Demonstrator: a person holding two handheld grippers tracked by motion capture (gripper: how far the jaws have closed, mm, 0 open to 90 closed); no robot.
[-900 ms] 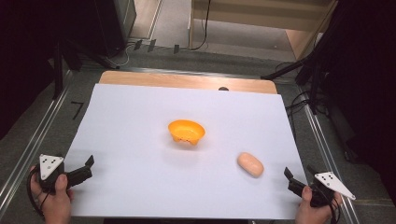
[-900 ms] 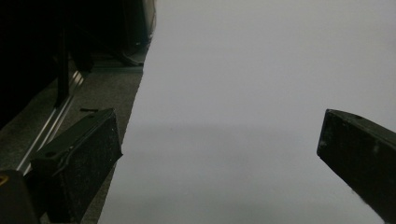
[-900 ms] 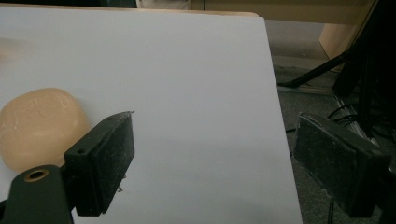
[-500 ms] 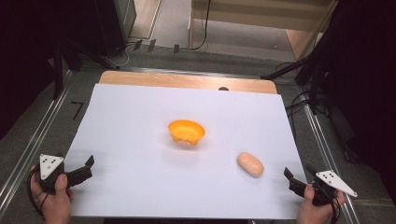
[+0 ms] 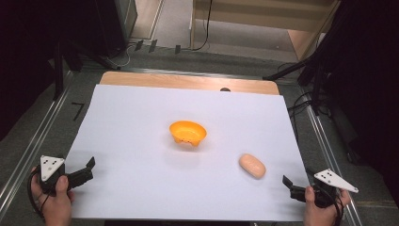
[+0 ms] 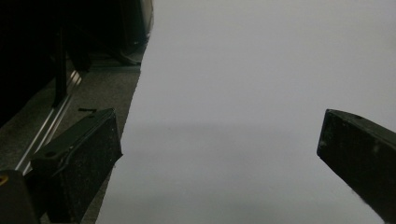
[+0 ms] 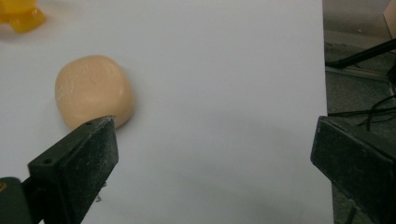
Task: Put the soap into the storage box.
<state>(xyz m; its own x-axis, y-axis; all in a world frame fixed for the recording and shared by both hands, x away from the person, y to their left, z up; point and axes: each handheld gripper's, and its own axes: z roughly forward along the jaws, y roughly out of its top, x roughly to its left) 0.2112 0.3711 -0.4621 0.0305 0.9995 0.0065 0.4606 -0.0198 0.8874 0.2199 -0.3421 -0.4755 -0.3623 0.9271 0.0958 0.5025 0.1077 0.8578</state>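
An orange bowl (image 5: 187, 132) sits near the middle of the white sheet (image 5: 141, 117); a piece of it also shows as the orange bowl (image 7: 18, 14) in the right gripper view. A peach-coloured oval lump (image 5: 252, 165) lies to the bowl's right, nearer me. My right gripper (image 5: 289, 187) rests at the sheet's front right corner, a short way from the lump. In the right gripper view the lump (image 7: 93, 91) lies just beyond the left jaw of this gripper (image 7: 215, 140), whose jaws stand wide with nothing between them. My left gripper (image 5: 87, 170) is at the sheet's front left edge, open and empty (image 6: 219, 135).
The sheet covers a wooden table (image 5: 188, 81) set in a metal frame (image 5: 42, 127). Dark stands and cables (image 5: 310, 94) crowd the right side. A black cabinet (image 5: 94, 28) stands at the back left.
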